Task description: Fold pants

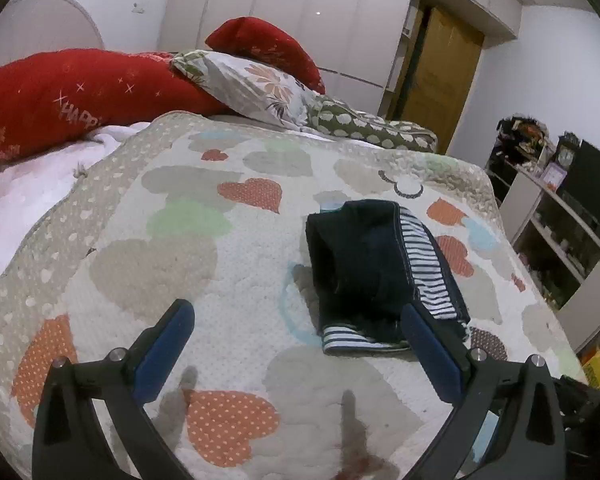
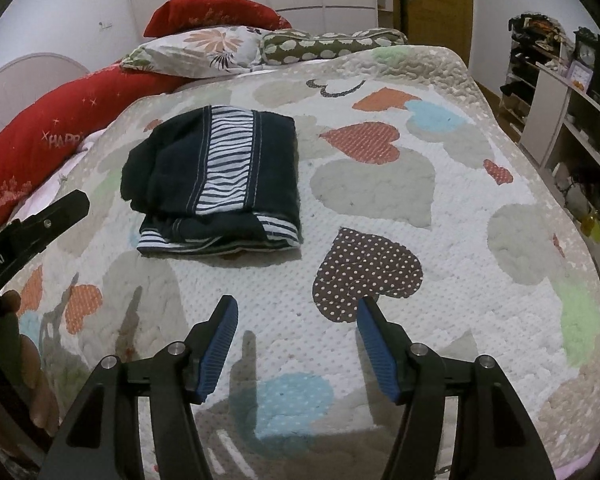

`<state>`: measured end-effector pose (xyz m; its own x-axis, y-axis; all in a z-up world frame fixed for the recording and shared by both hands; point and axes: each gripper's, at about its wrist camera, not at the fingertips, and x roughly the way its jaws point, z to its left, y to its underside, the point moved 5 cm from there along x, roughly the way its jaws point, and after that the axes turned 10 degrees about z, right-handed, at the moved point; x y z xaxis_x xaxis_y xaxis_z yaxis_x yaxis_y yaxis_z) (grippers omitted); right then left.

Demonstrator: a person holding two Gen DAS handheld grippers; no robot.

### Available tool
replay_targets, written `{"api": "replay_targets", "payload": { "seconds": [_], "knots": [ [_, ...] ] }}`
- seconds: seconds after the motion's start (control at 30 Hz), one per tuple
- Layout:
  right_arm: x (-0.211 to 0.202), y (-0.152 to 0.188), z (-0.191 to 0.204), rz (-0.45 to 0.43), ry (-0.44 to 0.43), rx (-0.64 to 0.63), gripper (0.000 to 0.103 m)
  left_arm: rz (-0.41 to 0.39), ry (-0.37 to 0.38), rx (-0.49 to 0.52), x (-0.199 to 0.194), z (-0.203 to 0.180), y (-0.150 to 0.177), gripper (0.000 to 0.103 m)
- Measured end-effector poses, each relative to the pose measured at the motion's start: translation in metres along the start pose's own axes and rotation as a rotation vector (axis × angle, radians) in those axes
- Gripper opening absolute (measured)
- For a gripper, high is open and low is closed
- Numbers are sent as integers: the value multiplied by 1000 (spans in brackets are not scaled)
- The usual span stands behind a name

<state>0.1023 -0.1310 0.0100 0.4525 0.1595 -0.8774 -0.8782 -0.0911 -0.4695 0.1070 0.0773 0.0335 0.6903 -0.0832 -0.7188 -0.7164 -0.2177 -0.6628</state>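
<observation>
Looking across the bed, we saw the heart-patterned quilt [image 2: 372, 216] covering nearly all of it, with a white blanket [image 1: 16, 200] showing past its edge on the left wrist view. Behind the quilt lay a long red pillow [image 1: 72, 92], a second red pillow [image 2: 212, 12] farther back, a floral pillow [image 2: 204, 50] resting between them, and an olive cushion [image 2: 332, 42] with white cloud shapes beside it. A wooden door [image 1: 440, 80] stood beyond the bed, and shelving [image 2: 572, 120] ran along the right side; what sat on its shelves was too small for us to tell. The pants [image 2: 220, 184], dark navy with striped panels, lay folded into a compact bundle on the quilt, left of the middle in the right wrist view, and neither tool touched them there. Our left gripper [image 1: 298, 324] hung with its jaws spread wide and nothing between them; its right finger overlapped the near corner of the pants in that view, though we could not tell whether it actually touched the cloth. Our right gripper [image 2: 296, 316] hovered just above the quilt near a brown dotted heart [image 2: 368, 272], its blue pads [image 2: 220, 344] well apart and empty. At the left edge of the right wrist view the left tool's black body appeared, with a hand [image 2: 32, 364] around it.
</observation>
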Motion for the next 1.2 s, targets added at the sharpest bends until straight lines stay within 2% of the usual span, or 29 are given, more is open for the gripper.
{"api": "replay_targets", "payload": {
  "seconds": [0.37, 1.2],
  "knots": [
    [5, 1, 8, 10, 0, -19, 67, 24, 8, 39, 4, -9, 4, 103],
    [10, 2, 16, 26, 1, -36, 68, 80, 45, 34, 14, -12, 10, 103]
  ]
}}
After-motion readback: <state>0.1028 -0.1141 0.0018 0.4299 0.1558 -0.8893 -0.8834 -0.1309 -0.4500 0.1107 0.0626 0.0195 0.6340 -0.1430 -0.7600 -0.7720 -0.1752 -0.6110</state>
